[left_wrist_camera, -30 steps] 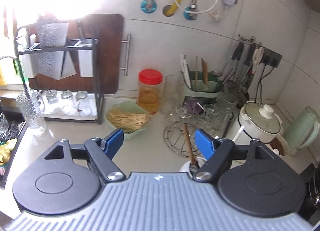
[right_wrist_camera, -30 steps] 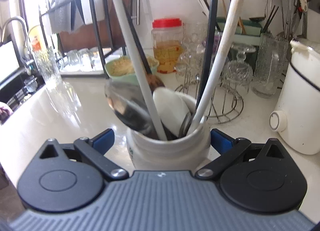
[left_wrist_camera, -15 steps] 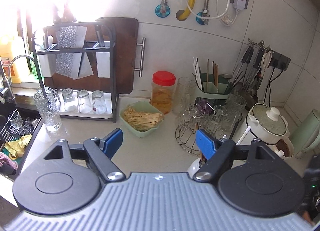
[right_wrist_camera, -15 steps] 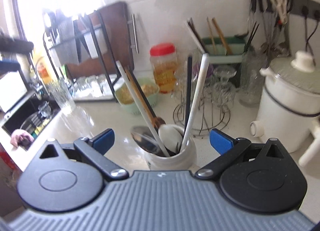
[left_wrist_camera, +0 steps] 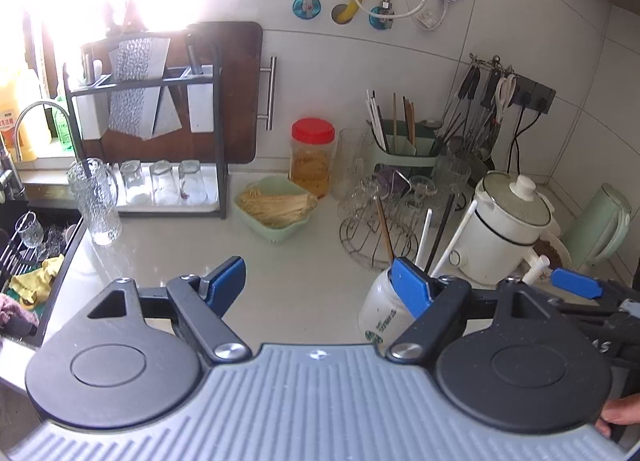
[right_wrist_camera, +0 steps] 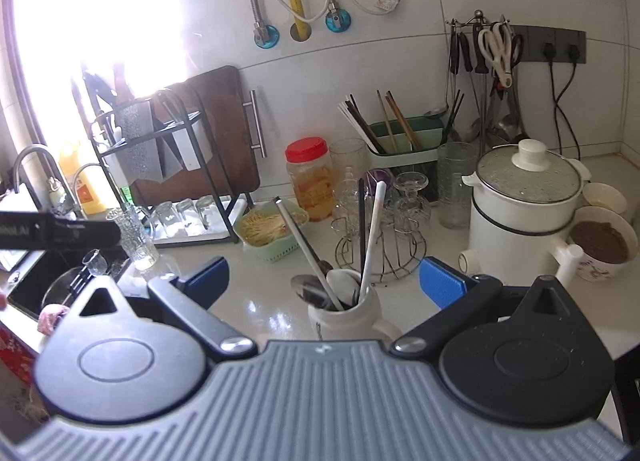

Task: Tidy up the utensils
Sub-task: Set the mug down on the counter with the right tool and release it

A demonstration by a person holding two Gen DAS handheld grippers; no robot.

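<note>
From the left wrist, the left gripper (left_wrist_camera: 318, 281) hangs over bare counter (left_wrist_camera: 304, 261), jaws wide and empty. The white mug (left_wrist_camera: 378, 315) of utensils, earlier mostly hidden, now shows at four o'clock, behind the right blue pad.

From the right wrist, the mug (right_wrist_camera: 344, 319) has shrunk from filling the gap to sitting low at six o'clock. The right gripper (right_wrist_camera: 322, 275), jaws wide and empty, has lifted away; the mug looks placed. It tilts downward.

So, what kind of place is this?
A home kitchen, most likely: a sink on the left, a chopstick holder by the tiled wall, and an electric pot on the counter.
</note>
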